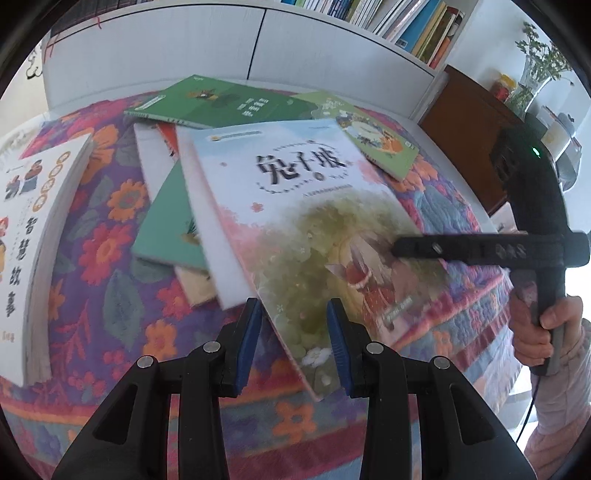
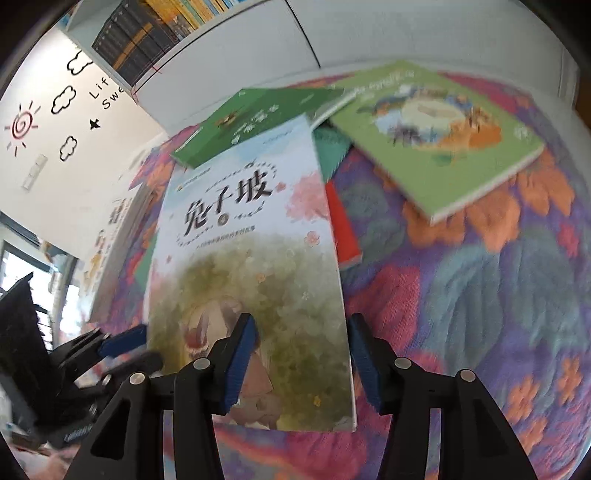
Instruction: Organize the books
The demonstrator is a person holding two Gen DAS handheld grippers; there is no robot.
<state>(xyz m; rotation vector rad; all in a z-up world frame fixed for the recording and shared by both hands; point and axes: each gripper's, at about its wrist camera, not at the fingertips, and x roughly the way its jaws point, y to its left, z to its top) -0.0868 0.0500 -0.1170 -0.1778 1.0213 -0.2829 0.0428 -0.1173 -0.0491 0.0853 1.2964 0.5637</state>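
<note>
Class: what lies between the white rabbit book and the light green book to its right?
Right wrist view: a red book and a teal one, partly under the white book, then bare quilt before the green book.

A home room: floral quilt (image 1: 96,229), wall bookshelf (image 1: 399,22), cartoon wall stickers (image 2: 62,107).

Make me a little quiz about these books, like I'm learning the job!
1. True or false: the quilt is plain white.
2. What fills the glass vase? A green stems, B pencils, C spoons.
3. Which book's corner sits between the pads of the left gripper?
Key: 1 false, it is flowery. 2 A. 3 the pink-blossom book.
</note>
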